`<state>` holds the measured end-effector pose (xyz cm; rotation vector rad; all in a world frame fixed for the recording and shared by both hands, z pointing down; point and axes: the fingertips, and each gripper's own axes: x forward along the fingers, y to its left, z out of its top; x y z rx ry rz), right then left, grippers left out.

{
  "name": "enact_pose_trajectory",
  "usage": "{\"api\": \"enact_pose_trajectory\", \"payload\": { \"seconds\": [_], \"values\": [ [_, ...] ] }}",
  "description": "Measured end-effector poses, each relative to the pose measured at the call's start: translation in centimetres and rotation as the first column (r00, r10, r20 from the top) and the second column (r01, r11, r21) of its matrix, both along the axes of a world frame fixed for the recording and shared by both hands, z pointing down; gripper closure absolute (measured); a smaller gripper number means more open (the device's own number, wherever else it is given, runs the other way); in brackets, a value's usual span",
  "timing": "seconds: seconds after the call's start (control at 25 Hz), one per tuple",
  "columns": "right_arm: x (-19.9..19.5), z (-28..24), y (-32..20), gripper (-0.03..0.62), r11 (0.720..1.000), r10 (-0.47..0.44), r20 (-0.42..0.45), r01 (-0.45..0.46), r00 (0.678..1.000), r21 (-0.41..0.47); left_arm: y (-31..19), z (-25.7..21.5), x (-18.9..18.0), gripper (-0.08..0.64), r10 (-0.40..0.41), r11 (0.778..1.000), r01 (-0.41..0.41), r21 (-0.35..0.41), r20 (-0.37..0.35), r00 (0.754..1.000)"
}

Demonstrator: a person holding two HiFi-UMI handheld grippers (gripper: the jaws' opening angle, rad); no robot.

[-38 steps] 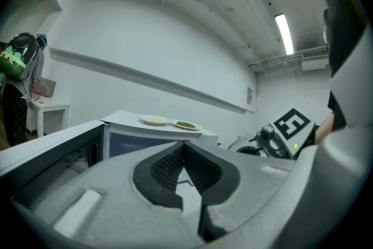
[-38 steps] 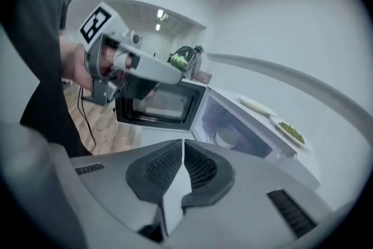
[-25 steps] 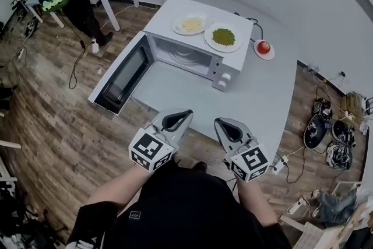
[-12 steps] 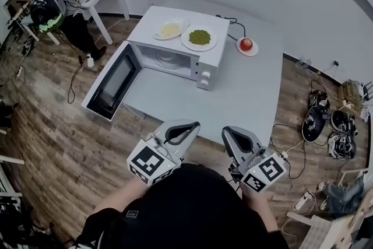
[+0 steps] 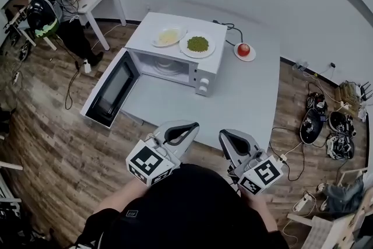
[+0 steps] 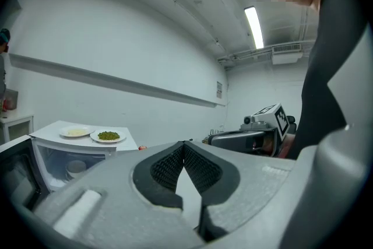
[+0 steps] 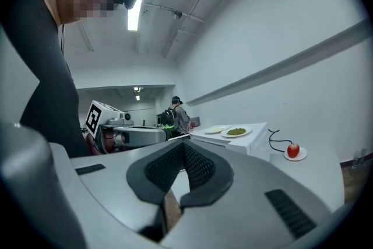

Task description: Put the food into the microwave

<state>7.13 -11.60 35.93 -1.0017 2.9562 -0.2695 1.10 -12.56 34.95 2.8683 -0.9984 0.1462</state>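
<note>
A plate of green peas (image 5: 197,45) and a plate of pale yellow food (image 5: 168,37) sit atop the open-doored microwave (image 5: 205,70). A red fruit (image 5: 243,49) on a saucer stands on the tabletop (image 5: 239,105) alongside. The left gripper (image 5: 191,124) and right gripper (image 5: 222,133) hover at the near edge, jaws closed together and empty.

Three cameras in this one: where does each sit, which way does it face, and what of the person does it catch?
Head view: on the person's head, looking steeply down at the microwave on the table; left gripper, right gripper and torso show.
Left gripper view: on the left gripper, along its shut jaws toward the microwave; right gripper and torso at right.
Right gripper view: on the right gripper, along its shut jaws; left gripper and torso at left.
Shared: all three show the plate of green food.
</note>
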Motion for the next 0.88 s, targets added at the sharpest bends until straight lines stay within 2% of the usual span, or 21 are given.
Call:
{"api": "enact_pose_trajectory", "payload": {
  "seconds": [0.88],
  "values": [
    [-0.2, 0.4, -0.8, 0.580, 1.000, 0.006, 0.000, -0.006, 1.000, -0.024, -0.9, 1.1, 0.0, 0.552, 0.015, 0.999, -0.015, -0.033, 0.000, 1.000]
  ]
}}
